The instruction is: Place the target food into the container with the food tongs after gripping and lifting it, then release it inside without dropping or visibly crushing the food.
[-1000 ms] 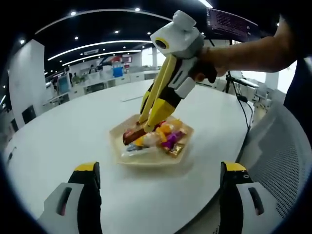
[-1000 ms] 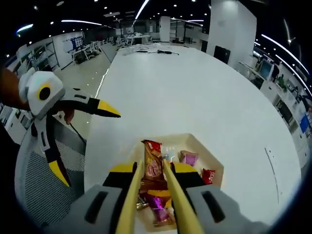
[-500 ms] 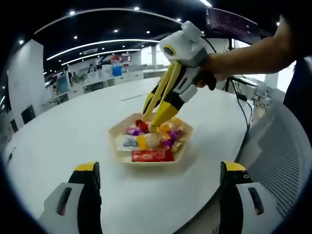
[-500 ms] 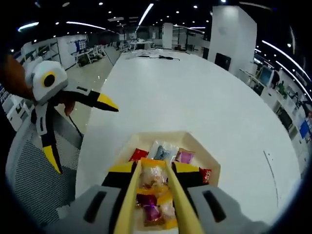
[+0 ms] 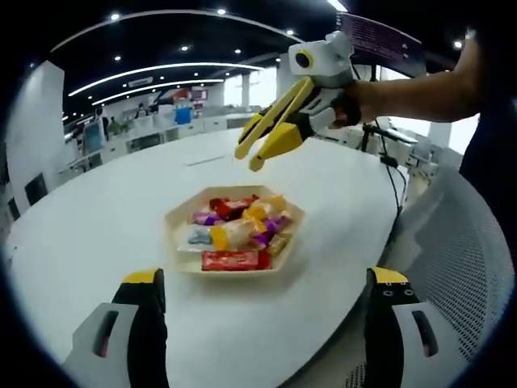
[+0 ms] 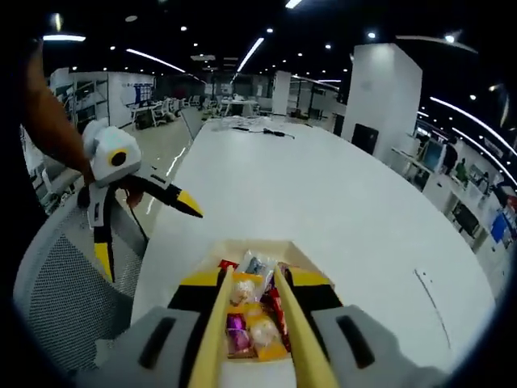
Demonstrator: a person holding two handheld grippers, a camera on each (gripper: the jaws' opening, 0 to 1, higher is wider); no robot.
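Desk: wide white desk (image 5: 97, 218), round-edged, in an open office with ceiling lights
Container: pale, shallow, six-sided tray (image 5: 179, 260) sitting flat on the desk, near the edge closest to the person
Food: wrapped candies heaped in the tray; a red bar (image 5: 230, 259) lies along the near rim in the left gripper view, with yellow, purple, white and red wrappers behind it
Tongs: yellow food tongs (image 6: 249, 323) run forward between the right gripper's jaws, tips apart and empty above the candies
Right gripper: right gripper (image 5: 257, 153) held in the air above the tray's far side, clear of the food, jaws clamped on the tongs
Left gripper: left gripper (image 5: 262, 279) low over the desk on the near side of the tray, jaws spread wide, nothing between them
Chair: grey mesh chair (image 5: 477, 267) just beside the desk edge
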